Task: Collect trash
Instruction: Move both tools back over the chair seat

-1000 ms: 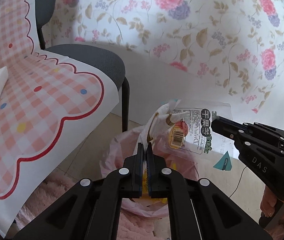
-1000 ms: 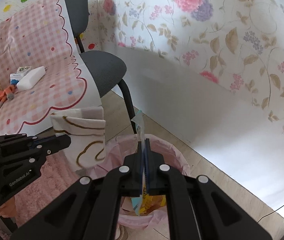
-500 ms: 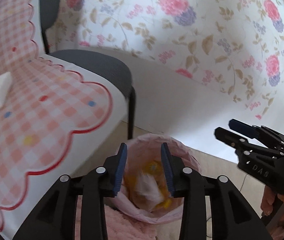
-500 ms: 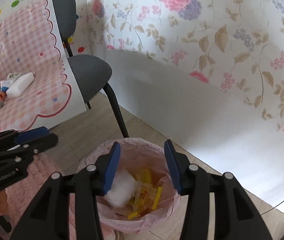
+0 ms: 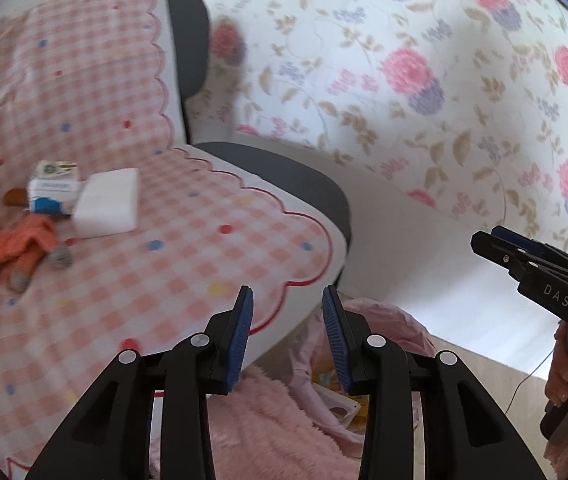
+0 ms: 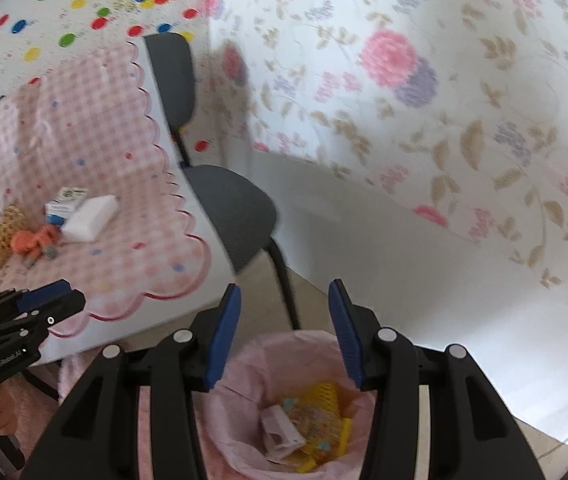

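Note:
The trash bin lined with a pink bag (image 6: 243, 364) stands on the floor below my right gripper (image 6: 284, 292), which is open and empty. Yellow wrappers (image 6: 320, 412) and a pale crumpled packet (image 6: 279, 428) lie inside the bag. In the left wrist view the bin (image 5: 388, 316) peeks out under the table's edge. My left gripper (image 5: 287, 300) hangs open over that edge with nothing between its pads. A white block (image 5: 109, 202), a blue and white carton (image 5: 53, 192) and an orange rag-like thing (image 5: 15, 248) lie on the pink checked tablecloth (image 5: 187, 272).
A grey chair (image 6: 227, 204) stands between the table and the flowered wall. A fluffy pink rug (image 5: 267, 412) lies beside the bin. A yellowish woven item (image 6: 1, 236) sits at the table's left. A hand (image 5: 564, 376) holds the right gripper (image 5: 496, 244).
Both grippers went from shut on wrappers to open, and the wrappers now lie in the bin. Both then rose and tipped up; the left one swung toward the table.

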A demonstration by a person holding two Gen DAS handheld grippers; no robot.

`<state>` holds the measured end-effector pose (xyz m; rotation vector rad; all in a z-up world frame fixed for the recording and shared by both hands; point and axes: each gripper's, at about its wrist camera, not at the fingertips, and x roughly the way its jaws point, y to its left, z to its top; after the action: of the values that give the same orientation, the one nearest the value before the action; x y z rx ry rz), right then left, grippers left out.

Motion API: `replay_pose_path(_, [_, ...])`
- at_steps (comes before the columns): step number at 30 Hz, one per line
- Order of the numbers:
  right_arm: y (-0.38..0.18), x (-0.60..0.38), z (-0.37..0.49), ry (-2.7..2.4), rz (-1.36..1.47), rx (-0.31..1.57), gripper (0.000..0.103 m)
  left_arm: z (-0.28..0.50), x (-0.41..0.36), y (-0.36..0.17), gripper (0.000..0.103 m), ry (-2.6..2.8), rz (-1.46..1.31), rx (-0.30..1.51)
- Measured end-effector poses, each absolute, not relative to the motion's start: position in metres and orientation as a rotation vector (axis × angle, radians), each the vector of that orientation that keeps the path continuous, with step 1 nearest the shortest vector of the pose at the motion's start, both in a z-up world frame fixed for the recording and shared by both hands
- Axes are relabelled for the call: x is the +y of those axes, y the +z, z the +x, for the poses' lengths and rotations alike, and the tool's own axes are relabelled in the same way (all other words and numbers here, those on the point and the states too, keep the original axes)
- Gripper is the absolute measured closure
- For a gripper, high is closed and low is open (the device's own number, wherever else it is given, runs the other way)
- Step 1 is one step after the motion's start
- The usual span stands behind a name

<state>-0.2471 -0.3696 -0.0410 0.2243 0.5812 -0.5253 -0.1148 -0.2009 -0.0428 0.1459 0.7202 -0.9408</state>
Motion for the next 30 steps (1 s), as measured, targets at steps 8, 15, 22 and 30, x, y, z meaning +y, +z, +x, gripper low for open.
replay_pose_path(8, [-0.033,-0.333,-0.204,-0.374,0.195,0.565,0.058,-0.090,-0.145,-0.035,0.052,-0.755,0.097,0.722])
replay_pose_path(15, [-0.021,-0.306,-0.167,-0.266,0.174,0.524,0.058,-0.069,-0.100,-0.023,0.051,-0.606,0.063,0.704])
replay_pose_path(22, [-0.013,-0.285,-0.121,-0.161,0.130,0.516,0.058,-0.041,-0.061,-0.016,0.046,-0.484,0.043,0.702])
replay_pose_path(30, [-0.018,-0.272,-0.071,-0.089,0.115,0.559,0.058,-0.011,-0.040,-0.020,0.041,-0.398,0.035,0.730])
